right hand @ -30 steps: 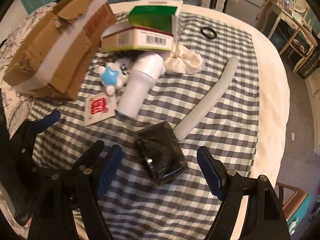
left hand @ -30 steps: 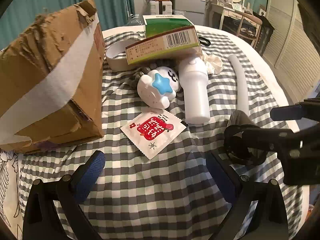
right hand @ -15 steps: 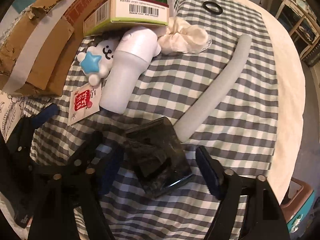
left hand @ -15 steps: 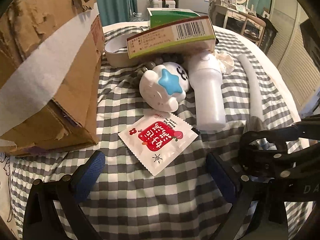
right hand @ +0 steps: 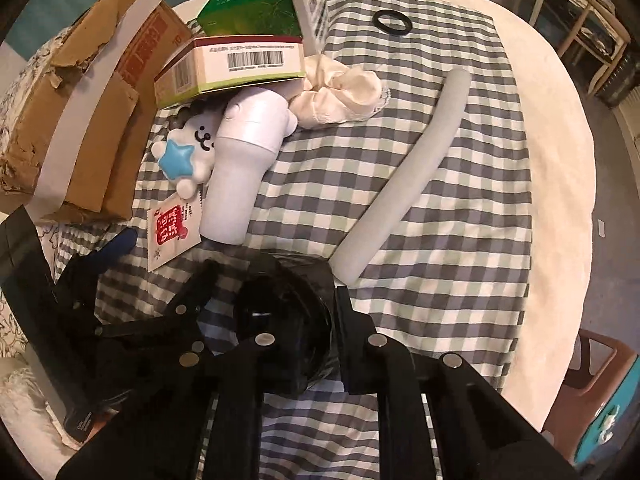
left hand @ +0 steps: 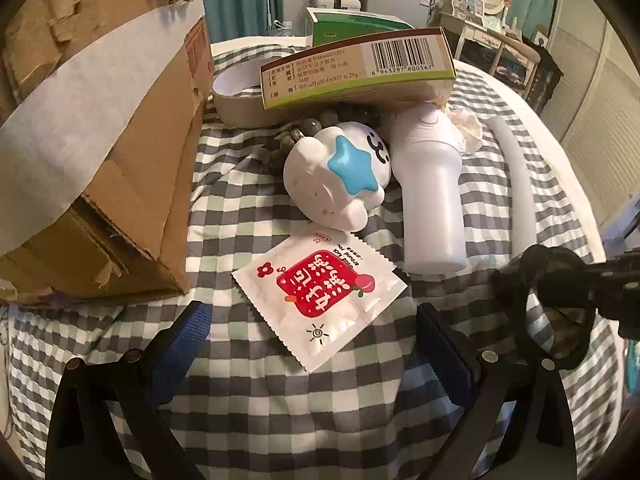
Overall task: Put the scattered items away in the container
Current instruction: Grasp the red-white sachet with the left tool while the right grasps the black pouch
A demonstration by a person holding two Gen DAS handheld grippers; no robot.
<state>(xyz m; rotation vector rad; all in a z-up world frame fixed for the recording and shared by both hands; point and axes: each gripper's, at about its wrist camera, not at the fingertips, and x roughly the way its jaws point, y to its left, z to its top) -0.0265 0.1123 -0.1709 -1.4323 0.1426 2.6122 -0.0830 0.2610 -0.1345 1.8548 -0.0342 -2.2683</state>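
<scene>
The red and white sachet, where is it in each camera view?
Left wrist: sachet at lower centre, just ahead of the open left claw.
Right wrist: sachet at left of centre, small.
Shared landmark: the white star toy just beyond it.

A grey-and-white checked cloth (right hand: 440,240) covers the round tabletop (right hand: 560,160). Teal curtains (left hand: 240,0) hang behind. A brown stool (right hand: 592,384) stands beside the tabletop.

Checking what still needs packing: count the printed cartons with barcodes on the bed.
2. The barcoded carton lies atop the white bottle and toy. The green carton sits behind it, near the cardboard box. Others may be hidden beneath.
</scene>
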